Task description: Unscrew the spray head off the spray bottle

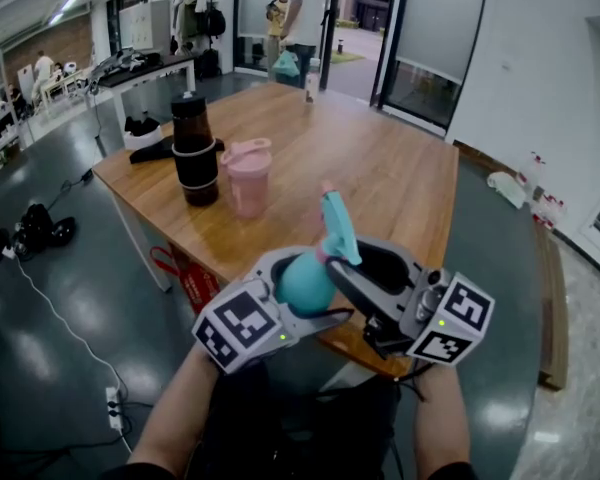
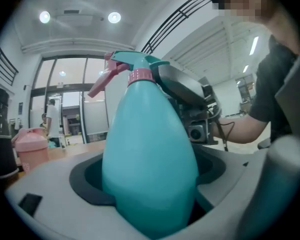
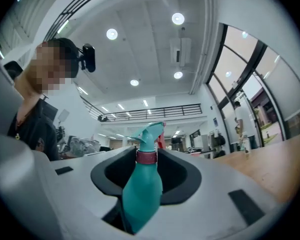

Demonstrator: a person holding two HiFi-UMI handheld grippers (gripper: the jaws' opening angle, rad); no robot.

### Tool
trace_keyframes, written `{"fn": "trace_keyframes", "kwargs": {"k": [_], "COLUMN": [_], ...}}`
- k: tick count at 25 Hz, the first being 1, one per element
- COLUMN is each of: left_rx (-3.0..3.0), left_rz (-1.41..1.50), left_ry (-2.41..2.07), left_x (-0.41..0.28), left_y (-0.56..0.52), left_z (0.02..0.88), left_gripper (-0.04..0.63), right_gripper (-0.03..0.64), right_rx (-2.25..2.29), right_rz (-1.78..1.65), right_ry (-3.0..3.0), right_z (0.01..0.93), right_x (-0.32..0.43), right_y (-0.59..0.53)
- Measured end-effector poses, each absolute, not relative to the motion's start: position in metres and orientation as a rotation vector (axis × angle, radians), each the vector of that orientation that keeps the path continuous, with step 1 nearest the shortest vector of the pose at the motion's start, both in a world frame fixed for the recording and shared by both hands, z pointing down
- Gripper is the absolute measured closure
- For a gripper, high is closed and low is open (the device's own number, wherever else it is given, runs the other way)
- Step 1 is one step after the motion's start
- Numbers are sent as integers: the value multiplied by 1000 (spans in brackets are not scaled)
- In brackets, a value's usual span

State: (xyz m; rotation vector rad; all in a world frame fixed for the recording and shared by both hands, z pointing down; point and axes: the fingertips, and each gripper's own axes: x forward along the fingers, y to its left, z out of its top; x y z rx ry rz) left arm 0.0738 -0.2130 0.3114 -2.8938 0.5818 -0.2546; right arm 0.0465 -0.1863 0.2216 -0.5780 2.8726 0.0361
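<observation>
Now | left gripper point(image 2: 150, 164) jaws clamp spray bottle point(image 1: 305, 283) | right gripper point(image 3: 147, 166) jaws apart around pink collar point(image 3: 146, 157)

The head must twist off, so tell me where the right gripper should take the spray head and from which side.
Likely best: grip the pink collar just under the spray head, coming in from the side away from the trigger. It is round and narrow, and the left gripper clamps the bottle body.
</observation>
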Motion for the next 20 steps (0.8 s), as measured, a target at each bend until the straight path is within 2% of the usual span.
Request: {"fn": "trace_keyframes", "kwargs": {"k": [9, 20], "left_rx": [-2777, -2706], "left_rz": [-278, -341], "left_ry": [1037, 1116], "left_x": [58, 59], "left_y": [-257, -260], "left_z": [312, 317], "left_gripper": [152, 152], "right_gripper": [464, 470], "right_rx": [-981, -1127], "right_rz": [-63, -61], "right_ry": [2748, 2729], "right_z": [226, 225], "right_x": [51, 40], "right_y": [-212, -220]}}
